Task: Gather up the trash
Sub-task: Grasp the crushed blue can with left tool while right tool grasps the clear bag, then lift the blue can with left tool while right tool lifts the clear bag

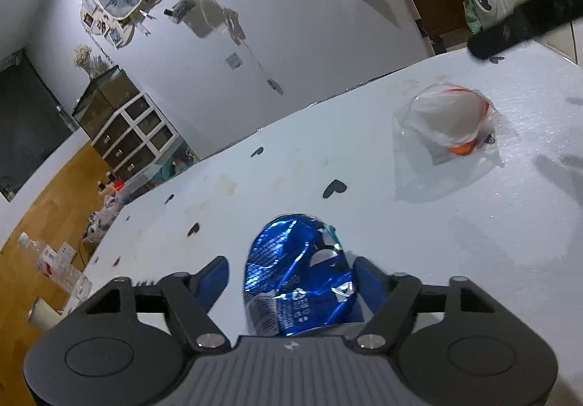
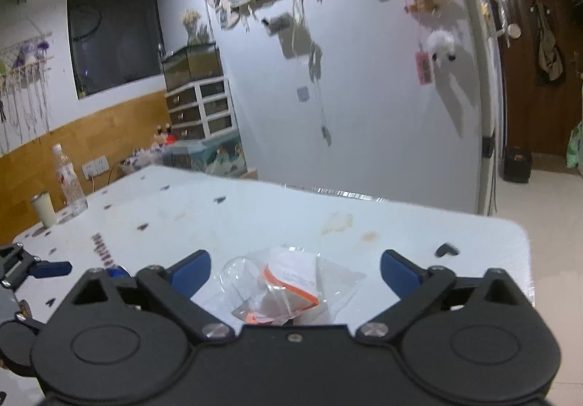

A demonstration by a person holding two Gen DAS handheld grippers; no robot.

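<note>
White table (image 2: 255,220): blue wrapper (image 1: 298,275), clear bag (image 2: 288,286).

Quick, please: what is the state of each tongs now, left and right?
Left tongs: open around the blue foil wrapper, right pad near or touching it, not clamped.
Right tongs: open, clear plastic bag between them, untouched.

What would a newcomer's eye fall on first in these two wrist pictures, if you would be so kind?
The shiny blue foil wrapper stands out first, crumpled on the white table between the left gripper fingers, with a gap showing on one side. Next comes the clear plastic bag with orange trim, lying between the wide-open fingers of the right gripper near the table's far edge.
</note>
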